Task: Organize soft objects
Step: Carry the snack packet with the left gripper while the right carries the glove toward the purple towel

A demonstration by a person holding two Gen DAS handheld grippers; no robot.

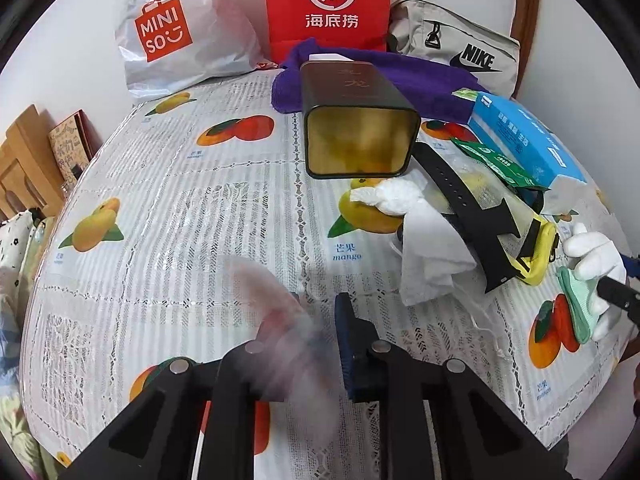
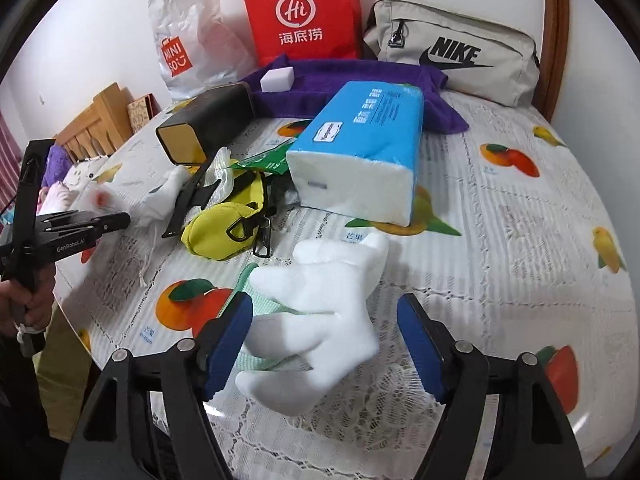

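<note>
A: Where does the right claw (image 2: 324,344) stand?

B: Spread wide, its blue pads (image 2: 228,340) on either side of the white plush glove (image 2: 320,312), which lies on the desk (image 2: 500,208) atop a pale green cloth (image 2: 256,360). The left pad looks to be against the plush; the right one is apart from it.

A: So how should the pinch go?

B: I'd centre on the thick palm rather than the floppy fingers, and close gently. The risk is catching the green cloth underneath and dragging both up together.

A: And the left claw (image 1: 316,344)?

B: It seems to be pinching something pale and pinkish (image 1: 276,320), too blurred to name. From the right wrist, a white thing with a reddish spot (image 2: 100,200) shows at that claw's tip.

A: What else does only one view give?

B: The left wrist looks straight into the open dark tin (image 1: 360,136) lying on its side; the right wrist shows the yellow pouch (image 2: 224,224), the blue tissue pack (image 2: 360,140) and the white block (image 2: 278,79) on the purple towel (image 2: 360,76).
</note>
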